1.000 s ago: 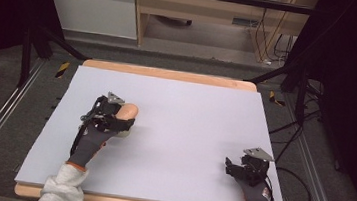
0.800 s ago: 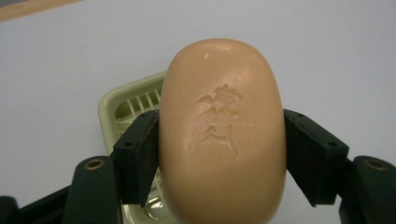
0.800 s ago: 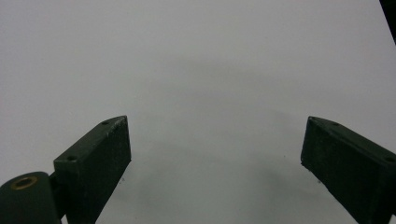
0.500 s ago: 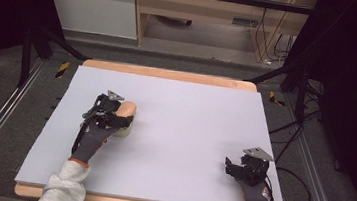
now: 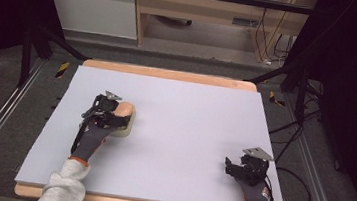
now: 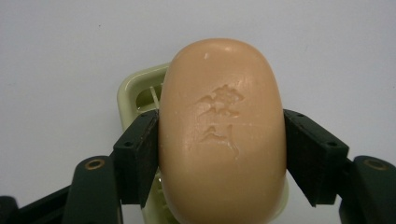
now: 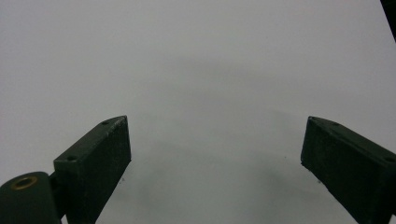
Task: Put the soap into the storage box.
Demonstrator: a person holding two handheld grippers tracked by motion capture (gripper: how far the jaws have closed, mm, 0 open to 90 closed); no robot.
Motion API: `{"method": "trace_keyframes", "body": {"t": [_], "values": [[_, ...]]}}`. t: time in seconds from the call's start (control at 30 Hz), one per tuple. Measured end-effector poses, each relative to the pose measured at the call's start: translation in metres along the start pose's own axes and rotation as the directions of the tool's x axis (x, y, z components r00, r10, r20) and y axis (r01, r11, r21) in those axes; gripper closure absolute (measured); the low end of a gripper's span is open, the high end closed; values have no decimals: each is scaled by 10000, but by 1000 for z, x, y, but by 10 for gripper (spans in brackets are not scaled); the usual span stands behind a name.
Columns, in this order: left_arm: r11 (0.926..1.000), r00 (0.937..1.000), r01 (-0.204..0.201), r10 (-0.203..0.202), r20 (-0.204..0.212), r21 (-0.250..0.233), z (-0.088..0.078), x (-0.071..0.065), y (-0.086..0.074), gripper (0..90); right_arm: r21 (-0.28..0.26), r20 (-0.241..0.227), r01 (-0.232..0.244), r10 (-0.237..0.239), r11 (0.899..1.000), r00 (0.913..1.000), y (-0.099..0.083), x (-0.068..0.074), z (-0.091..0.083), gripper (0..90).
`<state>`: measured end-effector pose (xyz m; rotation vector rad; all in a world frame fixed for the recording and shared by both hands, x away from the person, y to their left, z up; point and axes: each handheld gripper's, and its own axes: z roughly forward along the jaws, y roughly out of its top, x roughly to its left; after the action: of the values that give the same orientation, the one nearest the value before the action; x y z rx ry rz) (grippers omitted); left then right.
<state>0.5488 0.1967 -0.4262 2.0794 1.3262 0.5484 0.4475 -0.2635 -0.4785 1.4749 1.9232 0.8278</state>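
Bench [image 5: 190, 117] first: a wide pale grey-lilac sheet on a wooden board, framed by dark floor, metal rails and trailing cables, with a light wood cabinet beyond its far edge. The person's left forearm, in a pale grey sleeve [image 5: 62, 189] and a dark glove, comes in at the near left corner; the right gloved hand rests at the near right corner, well apart from it.

The left gripper [image 5: 114, 116] sits over the left half of the bench, clenched on a peach-coloured soap bar [image 6: 222, 135]. In the left gripper view its two black jaws press against the bar's long sides, and the embossed mark on the soap's upper face is plain to see. Under and behind the bar lies a pale green soap dish [image 6: 140, 91], its slotted floor peeking out at the left; whether the soap touches the dish I cannot tell.

The right gripper [image 5: 237, 168] lies low on the bench near its right front edge, released, jaws spread wide with bare bench surface between them in the right gripper view.
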Motion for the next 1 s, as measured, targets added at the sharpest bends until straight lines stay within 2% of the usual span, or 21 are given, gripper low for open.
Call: {"method": "trace_keyframes", "body": {"t": [1.0], "values": [[9993,9998,104,-96,-202,365,19,4,-8,315,34,19,-10,10,10000,10000,0,1,0,86]]}}
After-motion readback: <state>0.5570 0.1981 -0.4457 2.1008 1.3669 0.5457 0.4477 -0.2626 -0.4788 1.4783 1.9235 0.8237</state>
